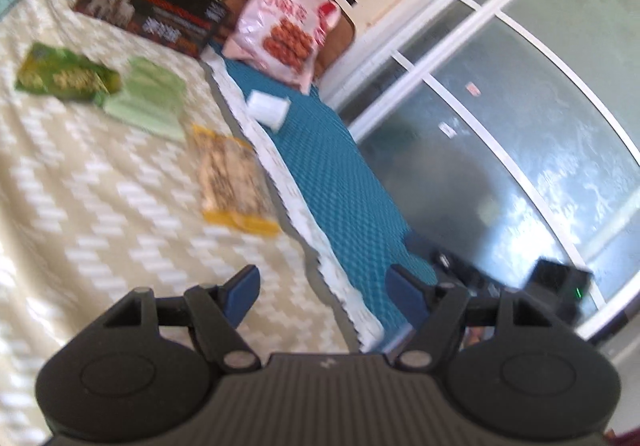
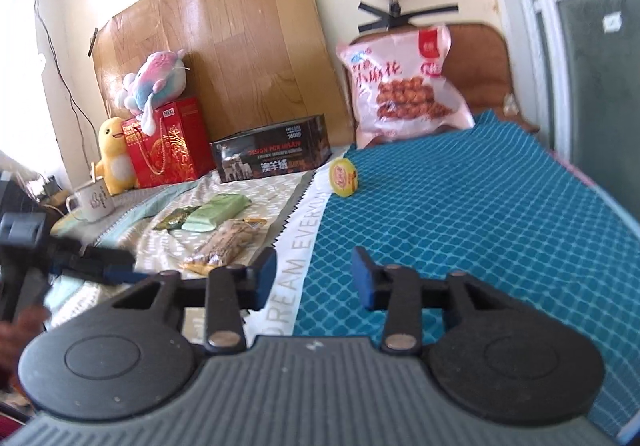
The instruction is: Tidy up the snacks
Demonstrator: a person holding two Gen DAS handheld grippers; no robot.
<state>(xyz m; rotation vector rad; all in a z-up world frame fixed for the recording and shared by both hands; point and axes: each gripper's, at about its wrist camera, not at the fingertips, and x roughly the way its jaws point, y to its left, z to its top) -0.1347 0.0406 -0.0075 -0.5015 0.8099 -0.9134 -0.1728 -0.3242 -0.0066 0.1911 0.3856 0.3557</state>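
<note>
Bedspread holds a light, crinkly yellow-edged clear snack packet [image 1: 234,182]; pinch its sealed edge; both hand-held grippers [image 1: 320,292] [image 2: 314,274] spread, empty.

Black hand-held gripper [image 2: 314,278], blue pads [image 2: 267,278]

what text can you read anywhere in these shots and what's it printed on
"DESIGN FOR MILAN": dark box, with large Chinese characters below, the first two reading "澳羊".
"DREAM EVERYDAY", its end cut off: white cloth strip.
"小麻花": pink snack bag.
Yellow round cup, mug, red gift bag, green packets: print too small or blurred.
</note>
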